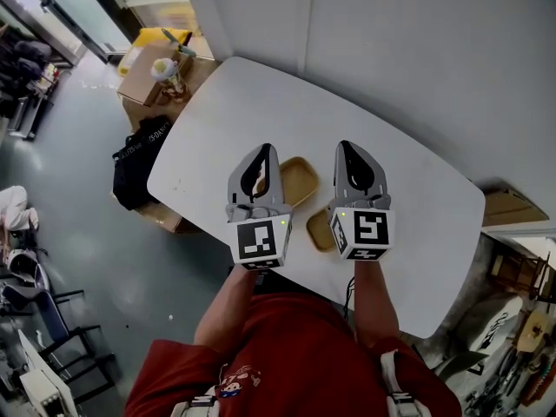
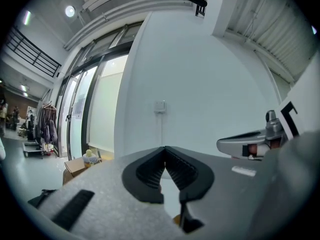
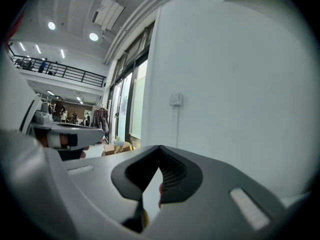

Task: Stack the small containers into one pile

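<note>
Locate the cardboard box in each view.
Head view: box upper left, on the floor past the table's far end.
Left gripper view: box low on the left.
Right gripper view: box just left of centre.
Shared landmark: the white wall.

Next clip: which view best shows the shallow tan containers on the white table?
The head view: the two shallow tan containers lie on the white table, partly hidden under the left gripper and right gripper. Each gripper view looks level at the white wall and catches only a tan sliver beneath its shut jaws.
</note>
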{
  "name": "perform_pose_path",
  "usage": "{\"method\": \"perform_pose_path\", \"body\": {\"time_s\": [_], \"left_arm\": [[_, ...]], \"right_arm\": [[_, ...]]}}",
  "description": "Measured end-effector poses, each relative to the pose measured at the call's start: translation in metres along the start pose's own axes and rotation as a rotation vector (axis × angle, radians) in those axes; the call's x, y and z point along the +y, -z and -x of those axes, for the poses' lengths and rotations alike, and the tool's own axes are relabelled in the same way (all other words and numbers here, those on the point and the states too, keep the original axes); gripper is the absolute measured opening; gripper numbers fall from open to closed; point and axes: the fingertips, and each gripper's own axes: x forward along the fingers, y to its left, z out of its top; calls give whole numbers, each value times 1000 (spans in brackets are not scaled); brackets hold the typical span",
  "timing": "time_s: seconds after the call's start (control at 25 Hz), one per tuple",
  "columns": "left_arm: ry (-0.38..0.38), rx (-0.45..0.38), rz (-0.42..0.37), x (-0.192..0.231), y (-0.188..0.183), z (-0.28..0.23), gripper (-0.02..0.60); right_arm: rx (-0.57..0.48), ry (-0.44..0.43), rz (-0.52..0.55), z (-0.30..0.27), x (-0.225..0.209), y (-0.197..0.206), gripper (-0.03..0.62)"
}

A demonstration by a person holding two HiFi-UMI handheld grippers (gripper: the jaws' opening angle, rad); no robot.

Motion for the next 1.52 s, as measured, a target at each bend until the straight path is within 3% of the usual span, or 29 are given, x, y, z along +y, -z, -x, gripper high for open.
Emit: {"method": "perform_pose_path", "body": {"time_s": [0.44,0.64,1.08,1.52], "left_arm": [[-63,170,33,23,68,5,51],[-97,260,65,27,102,11,77],[-165,506,268,36,194,25,164],[-209,672,403,34,259,40,179]], "right_arm": [[190,-83,67,-30,13,67,3],[287,-145,59,-38,21,99,41],[532,-229,108,-57,33,180,86],[707,-238,173,-65,33,237,107]]}}
